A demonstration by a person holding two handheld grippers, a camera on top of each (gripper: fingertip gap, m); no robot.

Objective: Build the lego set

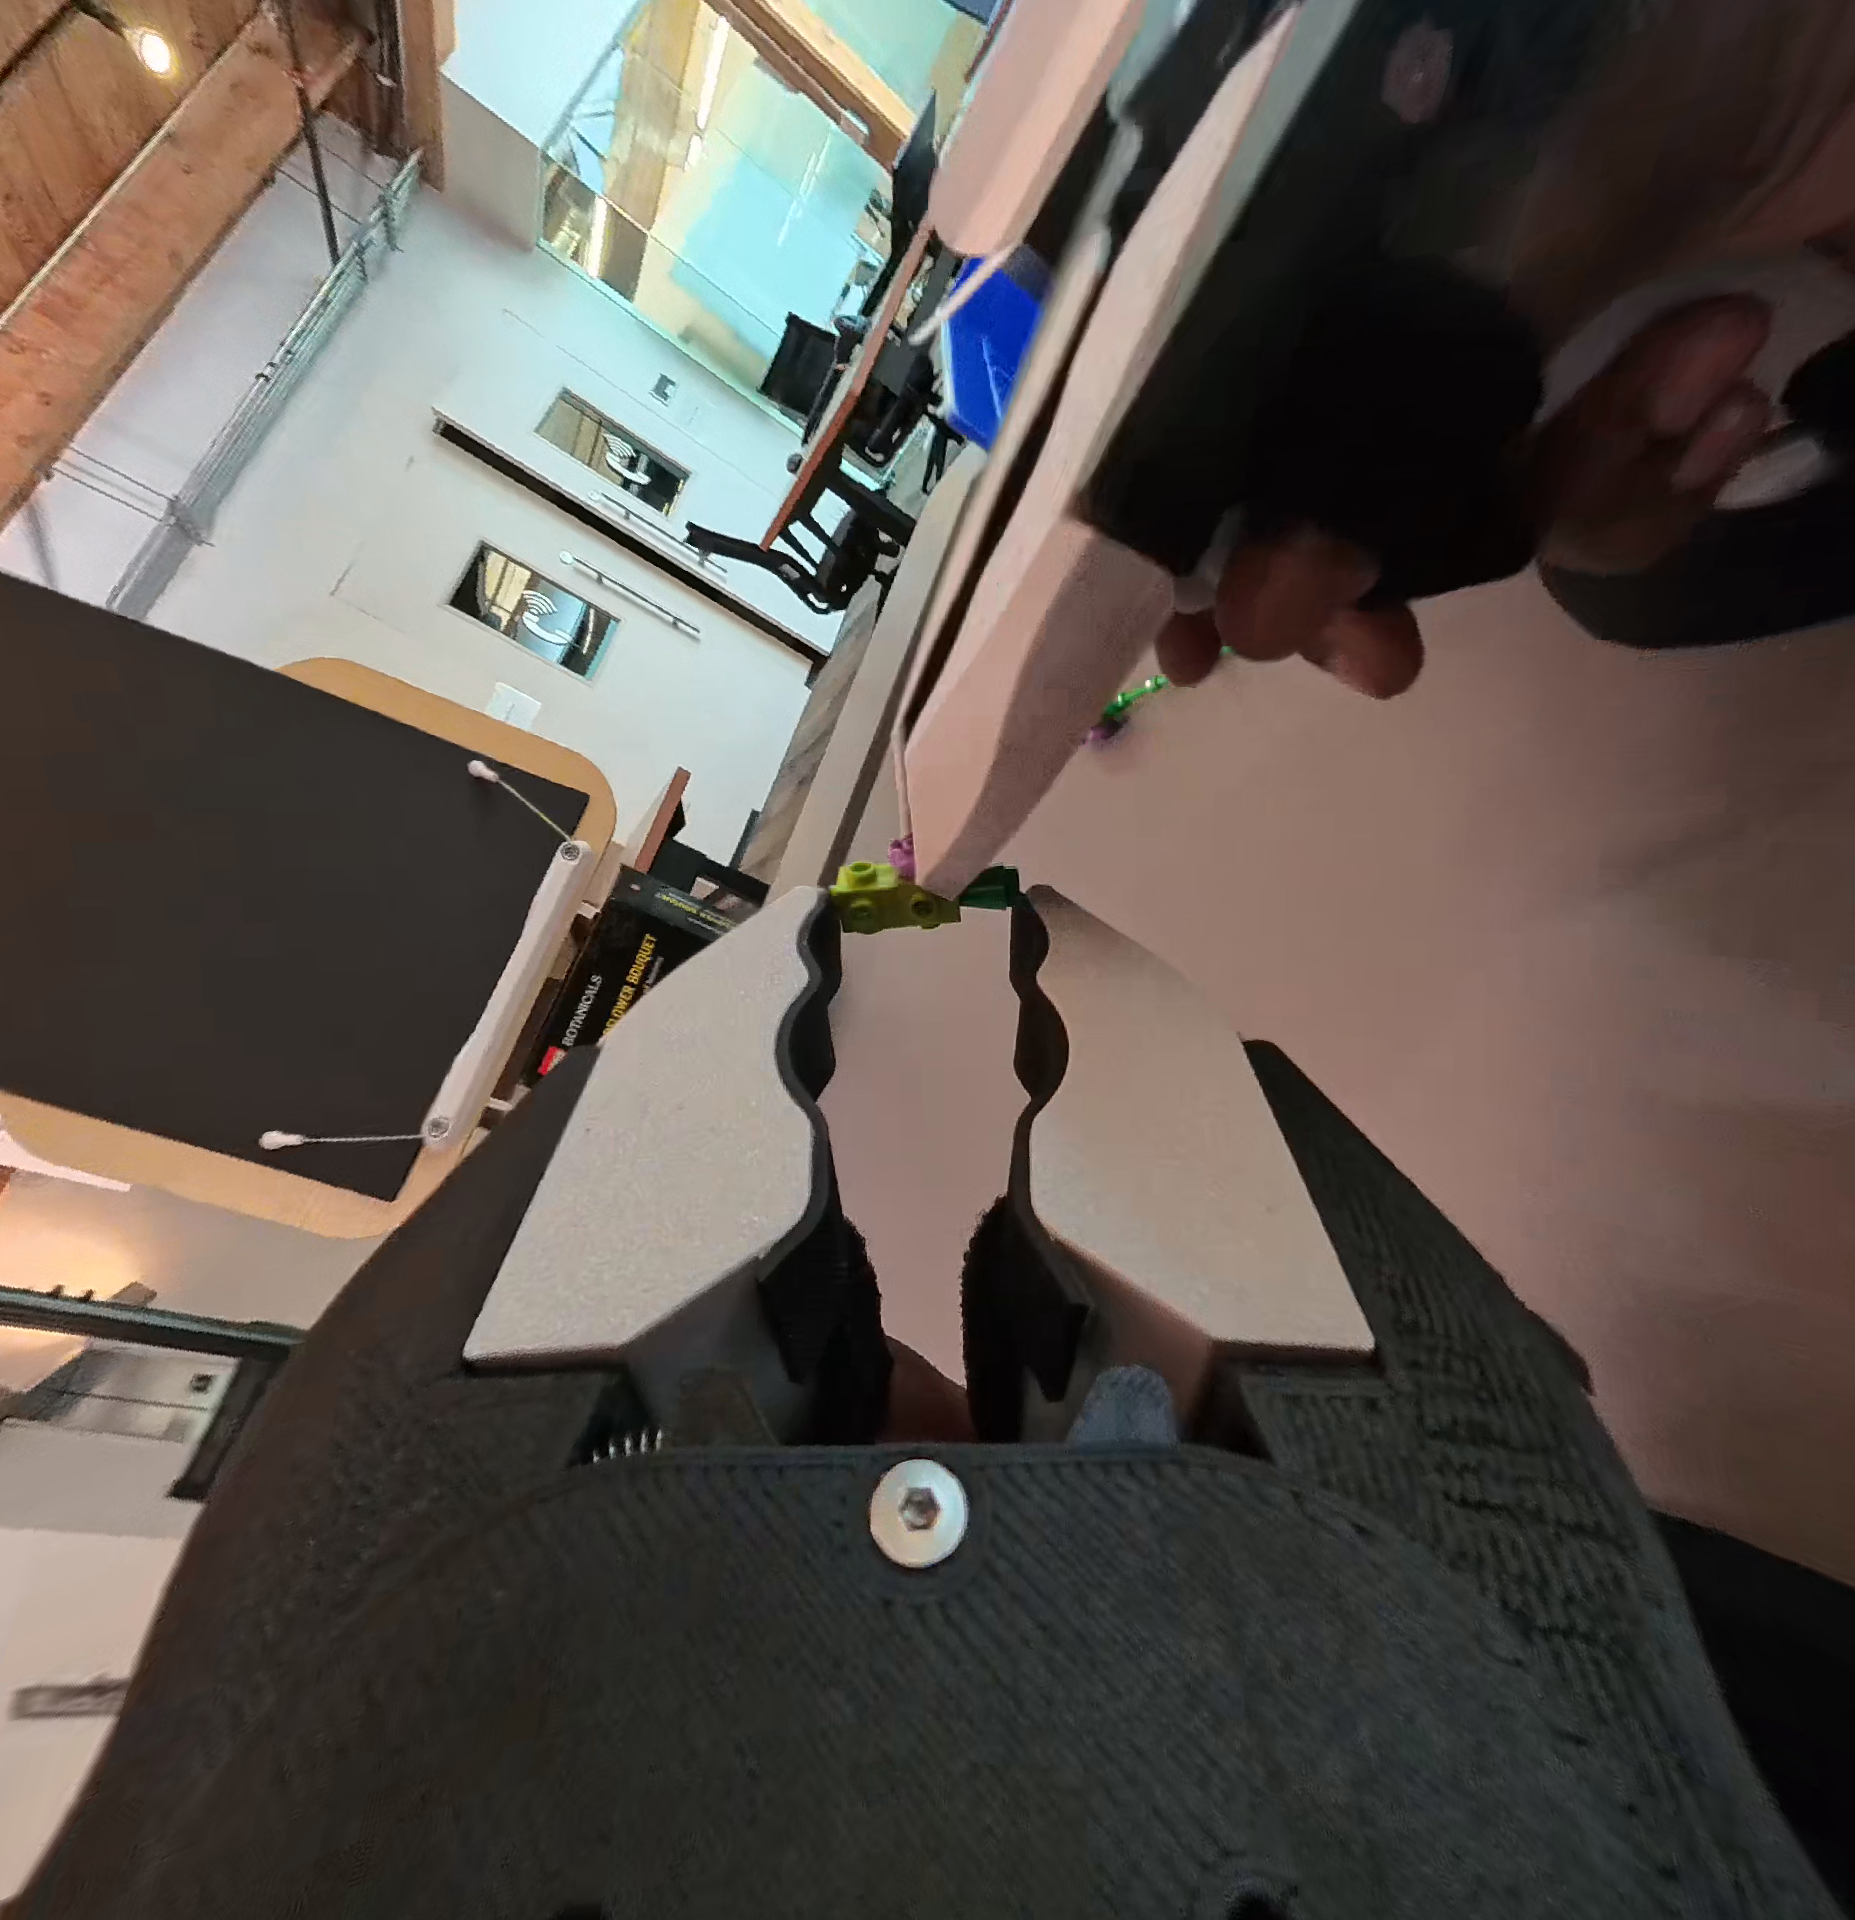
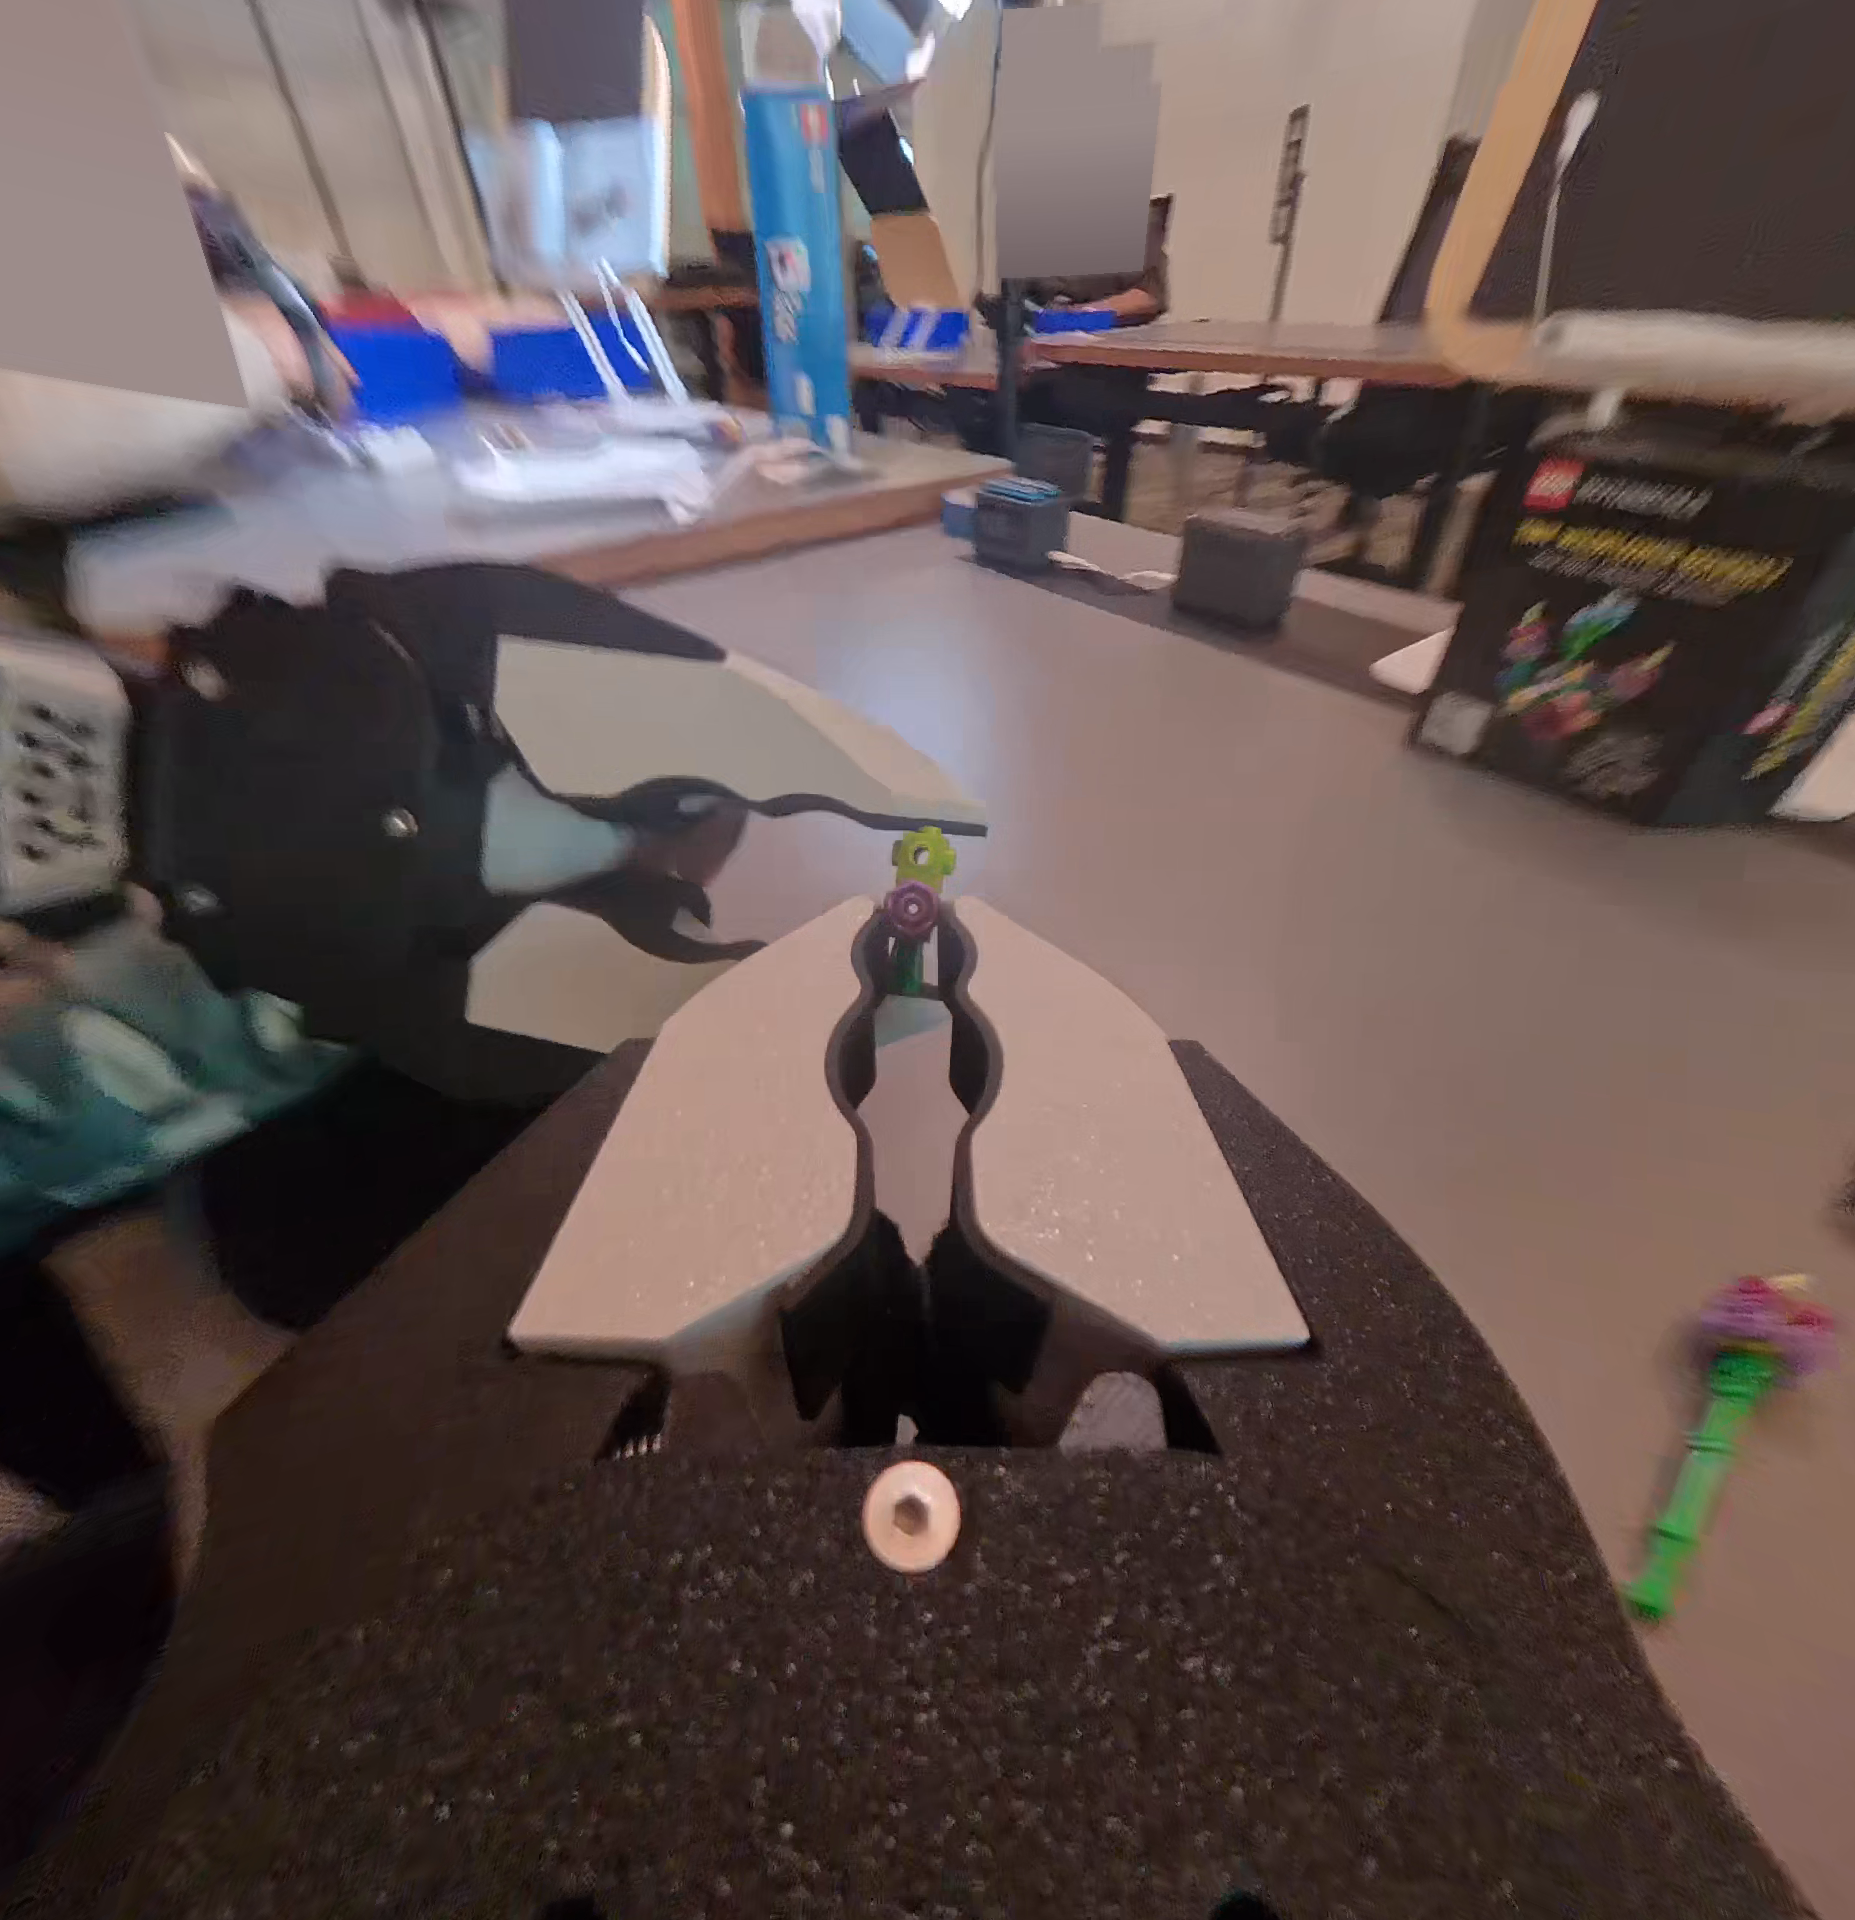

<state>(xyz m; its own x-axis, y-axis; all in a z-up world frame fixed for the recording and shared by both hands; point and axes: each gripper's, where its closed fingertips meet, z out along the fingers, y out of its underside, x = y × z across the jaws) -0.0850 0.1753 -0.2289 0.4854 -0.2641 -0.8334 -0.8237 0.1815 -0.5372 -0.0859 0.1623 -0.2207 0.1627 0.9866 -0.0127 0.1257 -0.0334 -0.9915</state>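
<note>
My right gripper (image 2: 915, 914) is shut on the green stem (image 2: 908, 966) of a small flower piece held above the table. A purple flower (image 2: 912, 907) and a lime green brick (image 2: 923, 852) sit on top of the stem. My left gripper (image 1: 928, 909) comes in from the side with its jaws apart. Its tips straddle the lime brick (image 1: 892, 902) and a dark green leaf (image 1: 990, 894). In the right wrist view its upper finger (image 2: 746, 727) touches the top of the lime brick. The right gripper's finger (image 1: 1016, 727) reaches down to the brick in the left wrist view.
A built flower with a purple head and green stem (image 2: 1733, 1423) lies on the grey table (image 2: 1266, 987) at the right. The black set box (image 2: 1650, 644) stands at the far right. Two small grey boxes (image 2: 1235, 566) sit behind. A hand (image 1: 1297, 613) holds the right gripper. The grippers are tip to tip, or close to it.
</note>
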